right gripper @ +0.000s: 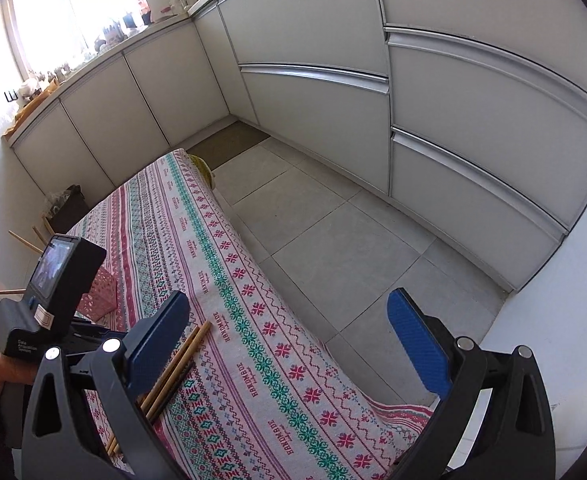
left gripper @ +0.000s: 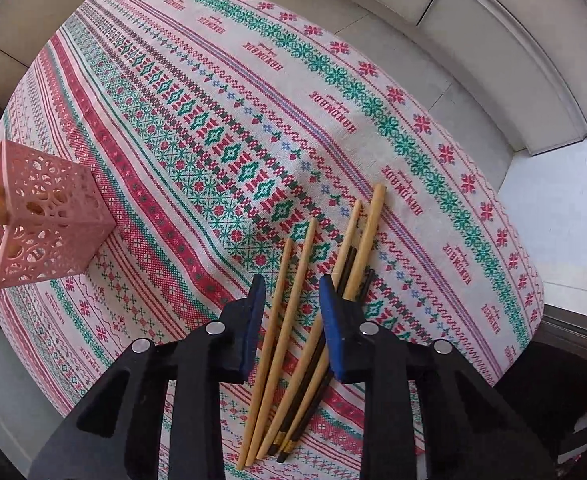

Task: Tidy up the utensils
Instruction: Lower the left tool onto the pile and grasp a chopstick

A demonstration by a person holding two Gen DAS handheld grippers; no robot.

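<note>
Chopsticks [left gripper: 293,344]: several pale bamboo, some black with gold bands, loose bundle on counter [left gripper: 197,92], lower centre of frame. Pink lattice holder [left gripper: 49,216] at left edge, sticks inside. Cloth reads "HANDMADE". Left hand-held gripper [left gripper: 291,292] parted above bundle, gripping nothing. Right hand-held gripper [right gripper: 289,334] wide apart, empty.
</note>
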